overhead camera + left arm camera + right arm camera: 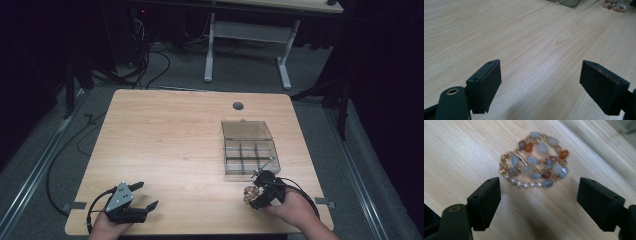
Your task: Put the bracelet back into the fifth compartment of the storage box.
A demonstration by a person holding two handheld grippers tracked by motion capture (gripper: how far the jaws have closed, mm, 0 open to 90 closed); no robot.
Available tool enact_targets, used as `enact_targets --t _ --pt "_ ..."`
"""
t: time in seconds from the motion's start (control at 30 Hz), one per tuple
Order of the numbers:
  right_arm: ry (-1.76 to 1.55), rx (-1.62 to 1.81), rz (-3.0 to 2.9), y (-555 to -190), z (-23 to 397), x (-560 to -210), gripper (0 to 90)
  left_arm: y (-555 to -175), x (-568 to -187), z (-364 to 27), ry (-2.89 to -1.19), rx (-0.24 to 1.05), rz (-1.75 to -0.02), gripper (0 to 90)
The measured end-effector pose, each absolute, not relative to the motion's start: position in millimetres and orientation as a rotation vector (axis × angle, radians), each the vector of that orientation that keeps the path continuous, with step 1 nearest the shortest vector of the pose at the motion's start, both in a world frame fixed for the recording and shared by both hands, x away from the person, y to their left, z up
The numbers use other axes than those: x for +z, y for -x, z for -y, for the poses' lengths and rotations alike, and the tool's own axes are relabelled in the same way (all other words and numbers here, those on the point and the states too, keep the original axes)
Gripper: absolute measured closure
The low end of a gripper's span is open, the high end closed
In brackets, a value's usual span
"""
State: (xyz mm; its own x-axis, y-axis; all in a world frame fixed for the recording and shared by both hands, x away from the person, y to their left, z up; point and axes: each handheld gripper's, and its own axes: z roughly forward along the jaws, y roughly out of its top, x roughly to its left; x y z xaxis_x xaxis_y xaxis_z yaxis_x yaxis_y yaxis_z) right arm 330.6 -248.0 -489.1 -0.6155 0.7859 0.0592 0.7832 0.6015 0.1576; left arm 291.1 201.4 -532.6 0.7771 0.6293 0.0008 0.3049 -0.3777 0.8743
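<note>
Two hands enter from the near edge of the pale wood-grain counter [170, 140], each holding a black hand-held gripper. On the person's left, the left hand-held gripper [144, 195] rests near the front left corner, carrying a grey three-cornered plate on top, its jaws spread wide apart with nothing between them; in the left gripper view the same hand-held gripper [540, 85] shows both black pads well apart over bare wood. On the person's right, the right hand-held gripper [254, 192] sits near the front right corner, aimed at a small coiled string of beads [249, 193]. In the right gripper view, this hand-held gripper [539, 203] is also released, its jaws open wide, and just beyond them lies the beaded jewellery piece [534, 170], a loose coil of pale blue-grey, orange and dark red stones joined by small gold-coloured beads, flat on the counter and touching neither pad. Slightly farther back, just beyond the right hand, stands a clear smoky plastic organiser box [250, 156] with small divided compartments, its lid [247, 130] folded open behind it. Beyond that, near the far edge, is a round dark cable hole [238, 106]. Past the counter, grey carpet, dark cables and the white legs of another desk [210, 50] appear.
</note>
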Motion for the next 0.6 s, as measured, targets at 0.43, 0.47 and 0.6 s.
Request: enact_targets --t 0.43,0.47,0.6 --pt "-1.248 0.205 -2.819 -338 229 -496 23.7 -291 -533 -201 -1.984 0.411 -0.697 18.0" --pt "-1.224 0.200 -2.815 -339 228 -496 24.8 -291 -533 -201 -1.984 0.411 -0.697 18.0" --pt "-1.219 0.198 -2.812 -340 226 -495 29.3 -291 -533 -201 -1.985 0.411 -0.696 18.0"
